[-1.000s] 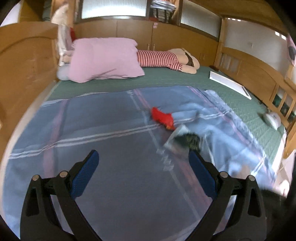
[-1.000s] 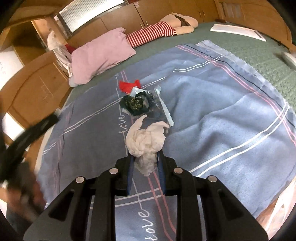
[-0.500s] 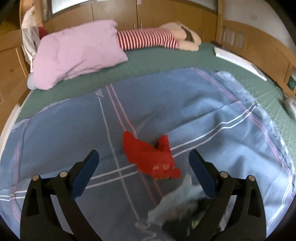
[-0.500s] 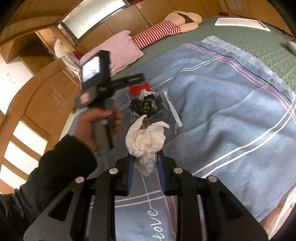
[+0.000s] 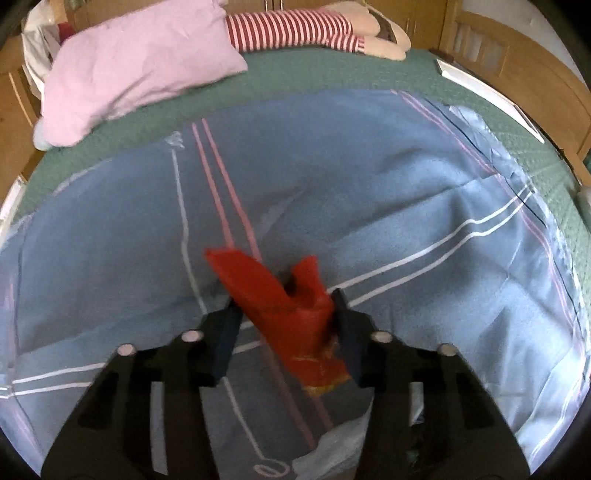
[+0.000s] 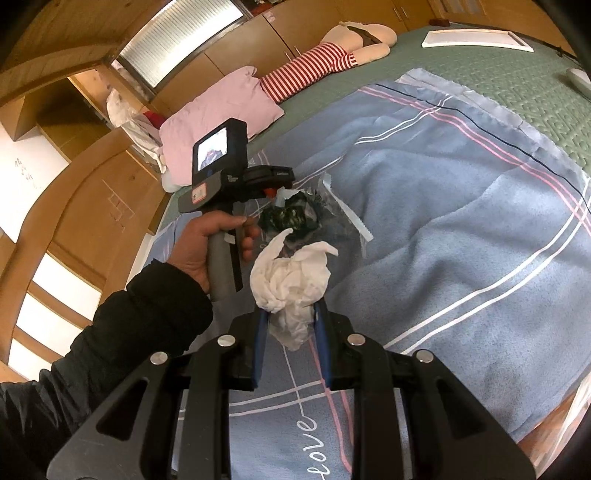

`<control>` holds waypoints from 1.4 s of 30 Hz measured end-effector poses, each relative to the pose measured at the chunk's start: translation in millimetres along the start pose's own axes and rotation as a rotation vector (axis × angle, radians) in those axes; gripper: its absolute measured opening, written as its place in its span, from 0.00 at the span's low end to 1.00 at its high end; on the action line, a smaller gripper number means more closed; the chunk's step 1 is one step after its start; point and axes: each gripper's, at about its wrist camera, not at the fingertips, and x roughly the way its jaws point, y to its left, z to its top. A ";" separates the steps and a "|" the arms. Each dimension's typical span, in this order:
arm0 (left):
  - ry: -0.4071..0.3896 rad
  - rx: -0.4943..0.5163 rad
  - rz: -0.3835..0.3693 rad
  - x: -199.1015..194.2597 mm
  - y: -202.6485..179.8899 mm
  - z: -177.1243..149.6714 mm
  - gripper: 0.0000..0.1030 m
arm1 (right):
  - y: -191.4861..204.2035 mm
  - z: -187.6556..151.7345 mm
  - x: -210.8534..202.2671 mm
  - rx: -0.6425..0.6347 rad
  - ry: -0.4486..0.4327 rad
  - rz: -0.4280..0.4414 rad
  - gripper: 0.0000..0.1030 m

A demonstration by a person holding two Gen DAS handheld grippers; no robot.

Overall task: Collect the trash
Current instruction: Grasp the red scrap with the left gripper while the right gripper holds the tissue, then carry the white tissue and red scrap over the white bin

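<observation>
Trash lies on a blue blanket (image 5: 388, 206) with white and pink stripes, spread over a green bed cover (image 5: 325, 74).

Left gripper (image 5: 284, 325): its jaws have just been closing, and a red wrapper (image 5: 280, 299) stands between them. The blue pads sit against both sides of the wrapper; the grip looks made, though the frame is blurred there. The wrapper's upper end sticks out forward past the fingertips, and its lower end, with a touch of yellow, hangs toward the camera. Below the gripper, at the bottom of the left wrist view, is a clear plastic bag (image 5: 332, 446) with something dark in it, partly hidden by the gripper body.

Right gripper (image 6: 290, 321): narrow, clamped on a crumpled white tissue (image 6: 291, 277). The wad bulges above the fingertips and a tail hangs down between the blue pads.

In the right wrist view, a hand (image 6: 207, 247) in a dark sleeve (image 6: 140, 314) holds the left gripper's handle. Its small screen (image 6: 212, 153) faces the camera. Just beyond the tissue lies the clear plastic bag (image 6: 295, 218) with its dark contents, on the blanket, close to the left gripper's front end.

Further back: a pink pillow (image 5: 136, 62) and a stuffed doll in red and white stripes (image 5: 295, 27) lie on the green cover near the wooden headboard side. A flat white board (image 6: 476, 38) rests on the cover at the far right.
</observation>
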 end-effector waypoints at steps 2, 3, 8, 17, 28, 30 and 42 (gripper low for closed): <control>-0.028 -0.010 0.013 -10.3 1.9 -1.7 0.42 | 1.1 0.0 0.0 -0.007 -0.001 -0.003 0.24; -0.048 -0.011 0.024 -17.1 2.8 -3.2 0.42 | 0.8 0.2 -0.4 -0.009 -0.003 -0.003 0.24; -0.168 0.000 0.105 -64.9 5.9 -14.5 0.42 | 4.7 0.3 -6.5 -0.021 -0.043 -0.016 0.24; -0.326 -0.057 0.172 -186.4 11.2 -64.1 0.42 | 18.1 -1.7 -33.6 -0.075 -0.200 -0.056 0.24; -0.492 -0.015 0.128 -353.7 -28.4 -140.9 0.43 | 26.4 -30.1 -147.6 -0.072 -0.380 -0.141 0.24; -0.519 0.018 0.084 -380.0 -51.0 -158.1 0.43 | 26.3 -40.8 -185.3 -0.066 -0.429 -0.164 0.24; -0.594 0.199 -0.199 -467.3 -204.6 -254.5 0.44 | -16.6 -120.9 -355.0 0.035 -0.635 -0.435 0.25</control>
